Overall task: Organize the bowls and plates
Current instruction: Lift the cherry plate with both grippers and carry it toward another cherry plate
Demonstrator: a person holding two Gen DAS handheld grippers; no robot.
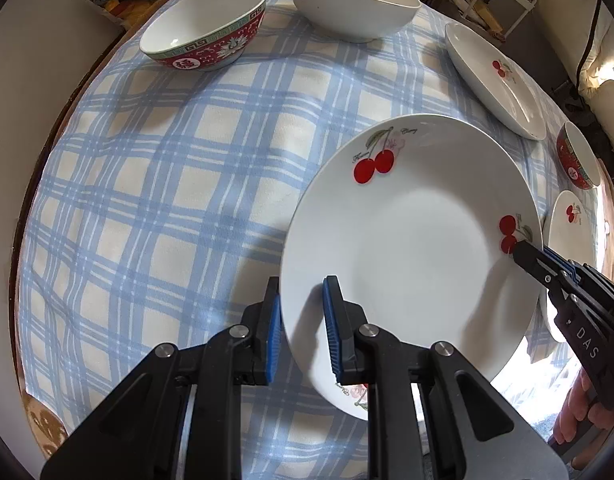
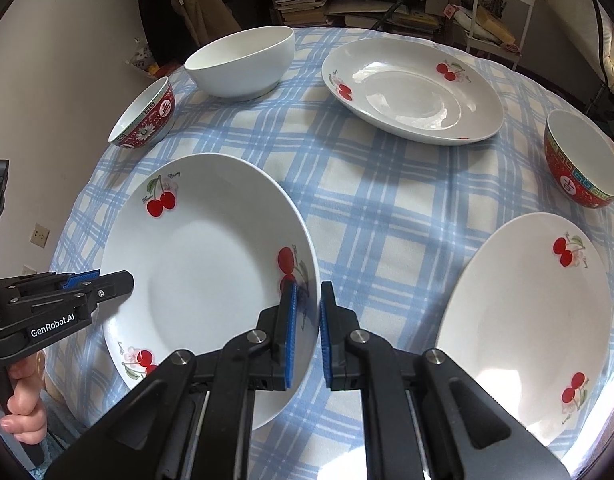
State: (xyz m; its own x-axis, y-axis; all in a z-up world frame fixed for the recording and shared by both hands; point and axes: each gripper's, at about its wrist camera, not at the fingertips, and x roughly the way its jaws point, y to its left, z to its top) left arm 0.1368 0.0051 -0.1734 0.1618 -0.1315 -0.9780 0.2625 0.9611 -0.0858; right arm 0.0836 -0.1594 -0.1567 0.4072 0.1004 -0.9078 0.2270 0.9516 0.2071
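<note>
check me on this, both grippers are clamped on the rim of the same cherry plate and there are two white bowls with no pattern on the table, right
Nearly. The left gripper and right gripper do clamp one cherry plate, but only one plain white bowl is there; the right wrist view shows the other bowls are red-patterned.
</note>
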